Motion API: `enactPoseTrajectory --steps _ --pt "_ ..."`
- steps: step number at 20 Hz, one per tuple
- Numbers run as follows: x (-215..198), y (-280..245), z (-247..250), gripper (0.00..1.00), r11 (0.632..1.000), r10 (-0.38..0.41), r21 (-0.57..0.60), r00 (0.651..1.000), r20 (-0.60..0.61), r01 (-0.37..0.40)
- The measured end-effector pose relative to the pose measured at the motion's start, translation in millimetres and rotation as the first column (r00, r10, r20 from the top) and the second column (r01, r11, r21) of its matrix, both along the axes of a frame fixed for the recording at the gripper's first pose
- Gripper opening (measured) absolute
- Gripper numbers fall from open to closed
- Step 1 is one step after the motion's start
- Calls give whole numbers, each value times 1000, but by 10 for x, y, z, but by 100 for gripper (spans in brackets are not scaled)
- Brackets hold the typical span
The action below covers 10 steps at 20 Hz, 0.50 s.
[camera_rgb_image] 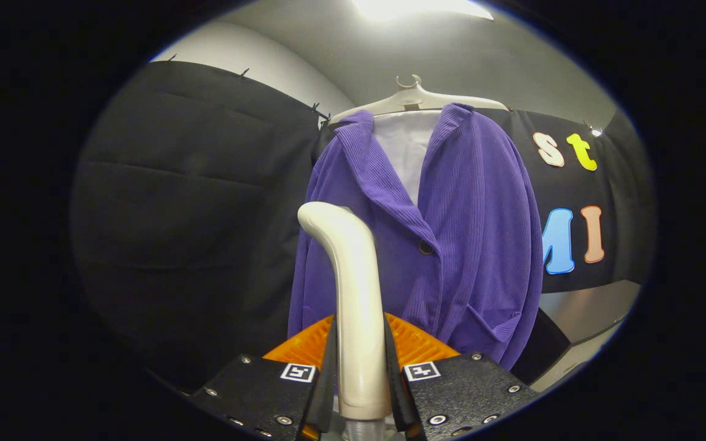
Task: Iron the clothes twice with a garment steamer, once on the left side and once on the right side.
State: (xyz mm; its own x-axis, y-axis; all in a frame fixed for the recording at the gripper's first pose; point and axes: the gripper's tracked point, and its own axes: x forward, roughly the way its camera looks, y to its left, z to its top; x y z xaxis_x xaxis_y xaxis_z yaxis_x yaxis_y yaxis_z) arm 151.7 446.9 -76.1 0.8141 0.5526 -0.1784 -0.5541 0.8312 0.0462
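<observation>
The gripper-mounted fisheye looks forward and slightly upward along the gripper (359, 367), near the purple corduroy jacket (451, 233) on its white plastic hanger (417, 98).

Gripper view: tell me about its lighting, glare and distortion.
Gripper view: a ceiling light blows out to white glare; the purple jacket is evenly lit and sharp; fisheye bending curves the hanger; the steamer, clamped between the gripper fingers, carries soft highlights.

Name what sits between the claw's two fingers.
In the gripper view, the claw is shut on the white steamer handle, with the purple jacket beyond.
</observation>
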Motion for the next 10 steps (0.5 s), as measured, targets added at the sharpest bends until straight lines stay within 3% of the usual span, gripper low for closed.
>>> enactPoseTrajectory --steps 10 --pt "-232 -150 -566 38 997 25 -68 999 -47 -28"
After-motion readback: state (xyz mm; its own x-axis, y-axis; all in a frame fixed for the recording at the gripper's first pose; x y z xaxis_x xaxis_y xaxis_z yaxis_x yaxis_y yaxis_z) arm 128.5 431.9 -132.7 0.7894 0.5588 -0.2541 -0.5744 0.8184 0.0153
